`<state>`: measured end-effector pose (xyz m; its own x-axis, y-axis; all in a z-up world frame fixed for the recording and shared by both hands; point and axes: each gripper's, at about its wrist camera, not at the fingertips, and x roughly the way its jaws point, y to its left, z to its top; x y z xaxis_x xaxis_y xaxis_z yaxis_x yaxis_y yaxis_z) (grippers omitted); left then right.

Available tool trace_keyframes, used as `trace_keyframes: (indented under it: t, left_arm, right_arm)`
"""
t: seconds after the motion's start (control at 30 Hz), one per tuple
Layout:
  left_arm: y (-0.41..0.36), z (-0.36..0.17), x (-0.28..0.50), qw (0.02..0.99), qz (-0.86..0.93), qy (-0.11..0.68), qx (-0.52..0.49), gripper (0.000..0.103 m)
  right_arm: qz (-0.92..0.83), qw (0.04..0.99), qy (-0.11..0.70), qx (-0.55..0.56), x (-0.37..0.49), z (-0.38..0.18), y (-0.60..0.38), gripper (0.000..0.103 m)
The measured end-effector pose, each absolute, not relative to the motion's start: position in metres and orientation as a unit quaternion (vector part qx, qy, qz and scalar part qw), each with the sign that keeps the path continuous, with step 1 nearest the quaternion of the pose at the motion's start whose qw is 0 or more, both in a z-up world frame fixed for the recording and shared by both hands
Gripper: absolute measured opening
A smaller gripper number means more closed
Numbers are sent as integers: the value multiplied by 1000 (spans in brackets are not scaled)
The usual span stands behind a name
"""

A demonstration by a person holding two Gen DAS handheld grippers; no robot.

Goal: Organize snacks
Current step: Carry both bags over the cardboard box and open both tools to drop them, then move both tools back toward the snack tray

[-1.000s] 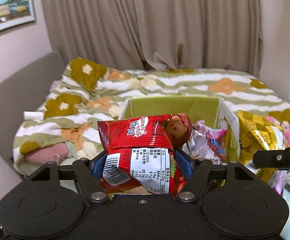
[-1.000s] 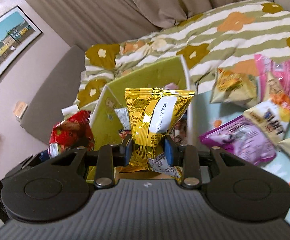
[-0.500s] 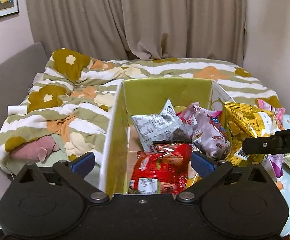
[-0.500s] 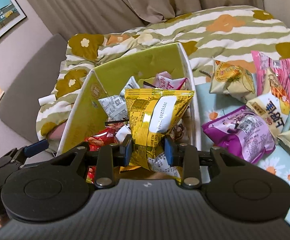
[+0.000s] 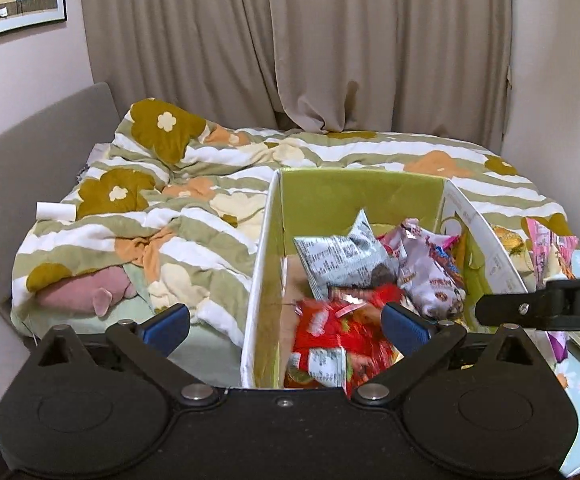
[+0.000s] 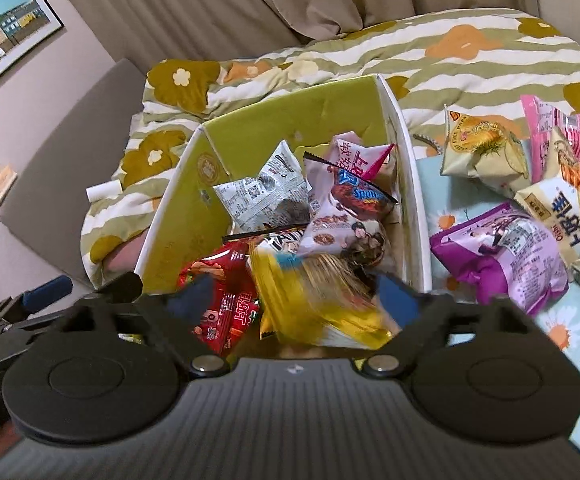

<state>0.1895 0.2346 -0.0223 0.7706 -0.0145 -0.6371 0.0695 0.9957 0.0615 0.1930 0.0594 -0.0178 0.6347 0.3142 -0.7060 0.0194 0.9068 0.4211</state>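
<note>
A green-lined cardboard box (image 5: 354,196) (image 6: 290,120) stands on the bed and holds several snack packets. My left gripper (image 5: 286,326) is open and empty above the box's near left wall; the red packet (image 5: 330,344) lies in the box below it. My right gripper (image 6: 294,300) is open over the box's near end; the yellow packet (image 6: 310,300) is blurred between its fingers, dropping into the box beside the red packet (image 6: 226,300). A grey printed packet (image 6: 266,196) and a pale purple packet (image 6: 346,216) lie further in.
Loose snacks lie on the light blue cloth right of the box: a purple packet (image 6: 502,252), a pale yellow packet (image 6: 482,148), a pink packet (image 6: 570,132). A flowered striped duvet (image 5: 178,208) covers the bed. Curtains (image 5: 330,40) hang behind. The grey headboard (image 5: 22,152) is at left.
The left gripper opened and dropped the red packet into the box a second ago. The right gripper has just opened, and the yellow packet is falling into the box.
</note>
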Motion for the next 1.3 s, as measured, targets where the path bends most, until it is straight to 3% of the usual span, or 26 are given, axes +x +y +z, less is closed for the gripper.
trace_keyframes:
  t: [0.7,1.3]
  left_arm:
    - [206,-2,169,950,-61,301,50,103]
    - [30,8,163,936,-174,296,72,103]
  right_arm:
    - [66,910,360,192,156,0,31,103]
    - [-31,924,338,177,100,30,-134,103]
